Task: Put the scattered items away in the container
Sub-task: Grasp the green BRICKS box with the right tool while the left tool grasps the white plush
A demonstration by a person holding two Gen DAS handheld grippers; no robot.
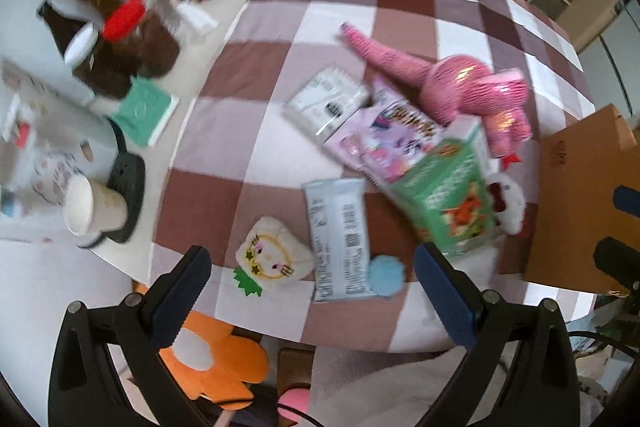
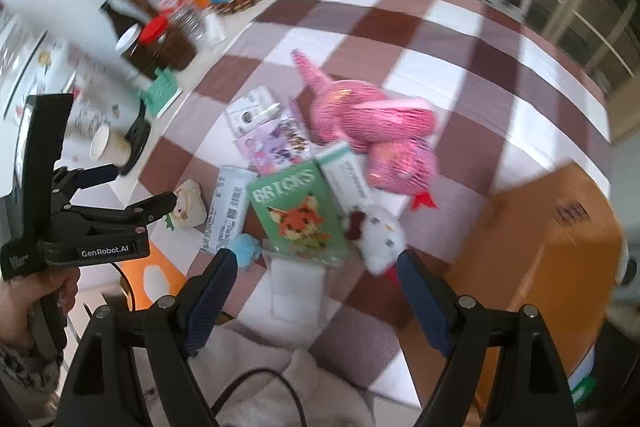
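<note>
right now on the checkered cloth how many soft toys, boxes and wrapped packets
soft toys: 4 (pink dinosaur, white kitty plush, small cat pouch, blue pompom)
boxes: 2 (green bricks box, purple pony box)
wrapped packets: 2 (silver packet, pale blue wrapper)
total: 8

Cardboard box (image 1: pixel 576 203) cut off at right edge, snack wrapper (image 1: pixel 340 243) print blurred unreadable

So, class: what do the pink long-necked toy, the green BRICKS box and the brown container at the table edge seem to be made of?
Pink toy: probably plush fabric, with a ribbed, slightly shiny surface and a soft, rounded shape.
Green BRICKS box: seemingly printed cardboard, smooth, with flat faces and crisp edges.
Brown container: likely plain matte cardboard; blur leaves the surface detail unclear.
</note>
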